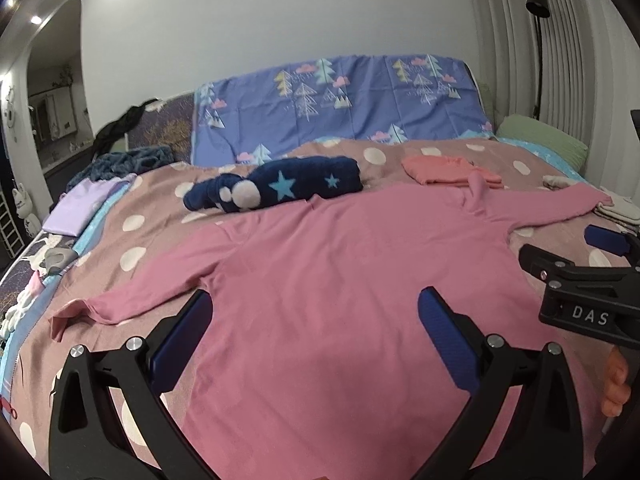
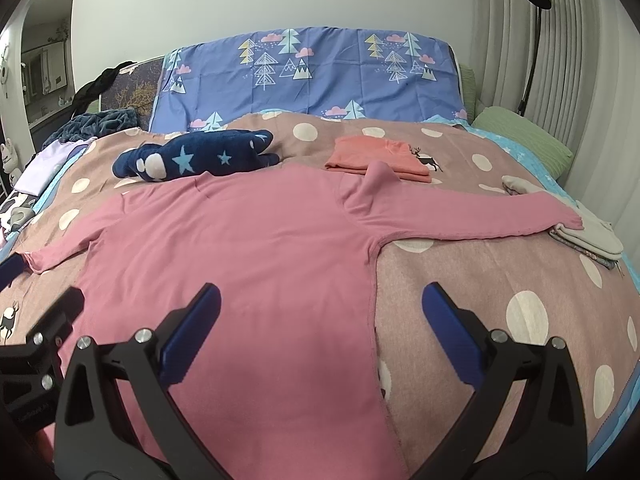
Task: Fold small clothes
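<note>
A pink long-sleeved top (image 1: pixel 340 280) (image 2: pixel 240 260) lies spread flat on the bed, both sleeves stretched out sideways and its neck pointing to the headboard. My left gripper (image 1: pixel 316 320) hovers open over the top's lower left part, near the left armpit, holding nothing. My right gripper (image 2: pixel 320 312) hovers open over the top's right side seam, also with nothing between its fingers. The right gripper's body (image 1: pixel 580 280) shows at the right edge of the left wrist view, and the left gripper's body (image 2: pixel 36 344) shows at the left edge of the right wrist view.
A navy star-patterned garment (image 1: pixel 276 188) (image 2: pixel 192 156) and a folded salmon garment (image 1: pixel 448 170) (image 2: pixel 380 156) lie beyond the top. Folded pale items (image 2: pixel 592 236) sit at the bed's right edge, a lilac piece (image 1: pixel 84 204) at the left. Behind stand the headboard cover (image 2: pixel 304 68) and a floor lamp (image 2: pixel 532 32).
</note>
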